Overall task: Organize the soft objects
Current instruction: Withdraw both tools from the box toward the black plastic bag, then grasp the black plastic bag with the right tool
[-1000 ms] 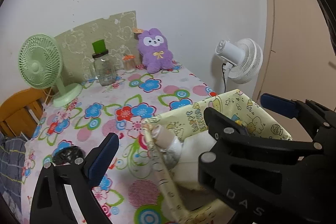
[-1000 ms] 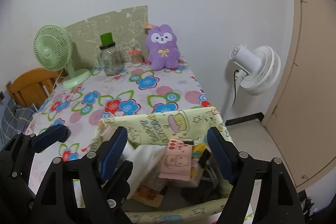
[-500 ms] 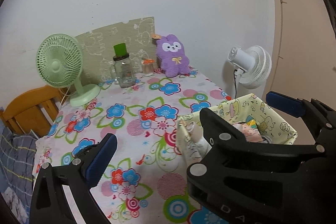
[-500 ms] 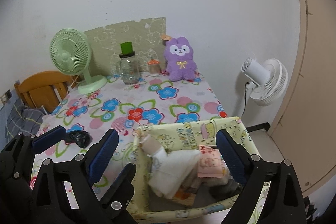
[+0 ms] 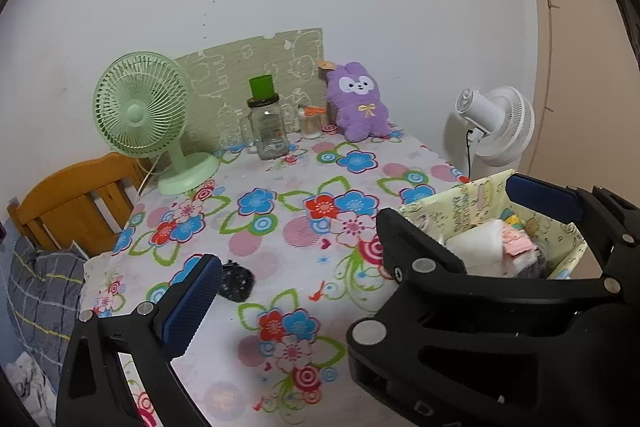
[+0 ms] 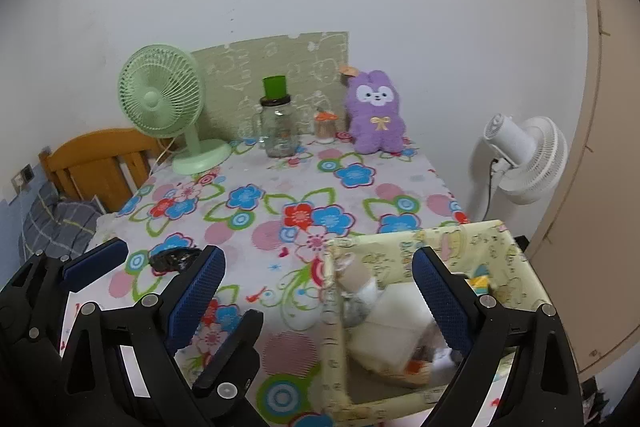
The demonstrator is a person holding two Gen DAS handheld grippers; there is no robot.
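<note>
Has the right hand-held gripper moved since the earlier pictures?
Yes. The right hand-held gripper has backed away from the purple plush rabbit, shifting left off the yellow basket.

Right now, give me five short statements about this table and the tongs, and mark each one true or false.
1. The purple plush stands at the table's far edge. True.
2. The yellow fabric bin is empty. False: it holds soft items.
3. The right tongs grip a sock. False: open, nothing between them.
4. A small black item lies on the tablecloth. True.
5. The green fan sits inside the bin. False: it stands on the table.
</note>
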